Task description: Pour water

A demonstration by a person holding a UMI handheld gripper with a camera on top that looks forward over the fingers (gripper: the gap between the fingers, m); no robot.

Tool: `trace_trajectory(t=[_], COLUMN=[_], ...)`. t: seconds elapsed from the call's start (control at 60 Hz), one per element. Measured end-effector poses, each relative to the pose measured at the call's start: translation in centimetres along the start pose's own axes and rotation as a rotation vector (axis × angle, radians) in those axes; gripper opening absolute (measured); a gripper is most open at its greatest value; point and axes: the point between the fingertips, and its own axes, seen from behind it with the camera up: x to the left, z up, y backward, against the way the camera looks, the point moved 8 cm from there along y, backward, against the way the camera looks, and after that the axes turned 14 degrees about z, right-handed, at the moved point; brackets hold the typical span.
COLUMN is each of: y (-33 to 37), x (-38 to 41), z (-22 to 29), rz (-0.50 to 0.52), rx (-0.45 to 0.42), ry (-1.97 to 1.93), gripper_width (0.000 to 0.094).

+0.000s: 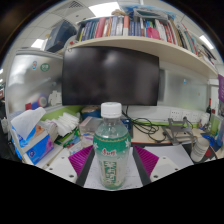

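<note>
Gripper (112, 168) clamped on clear ribbed plastic bottle (111, 148), white cap

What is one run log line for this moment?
hand-held gripper: shut on water bottle | bottle: upright, capped | pouring: not begun

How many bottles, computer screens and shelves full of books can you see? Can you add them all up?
Bottles: 1, the water bottle between the fingers of the hand-held gripper
Computer screens: 1, the dark monitor behind the bottle
Shelves of books: 1, the bookshelf above the monitor
Total: 3
</note>
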Motion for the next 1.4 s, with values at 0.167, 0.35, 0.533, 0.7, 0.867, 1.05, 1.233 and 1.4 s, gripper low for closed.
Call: trace_trajectory(t=[0.167, 0.35, 0.533, 0.7, 0.867, 1.05, 1.233, 1.4], y=[-1.4, -1.3, -0.1, 2.4, 4.7, 5.6, 6.0, 6.2], x=[-0.1, -1.0, -2.4, -7.6, -15.2, -22.1, -26.0, -28.0], z=[0.0, 0.4, 3.3, 7.3, 9.6, 9.0, 8.4, 8.1], rz=[-0.017, -0.082, -0.056, -0.013, 0.065, 0.163, 0.294, 0.427], rx=[-0.019, -0.013, -0.049, -0.119, -0.207, -0.285, -0.418, -0.542], ry=[-0.001, 0.012, -0.076, -0.397, -0.831, -1.252, -1.698, -2.042], gripper_width=[0.0502, 0.0305, 0.0304, 0.0304, 0.0302, 0.0302, 0.0302, 0.0302])
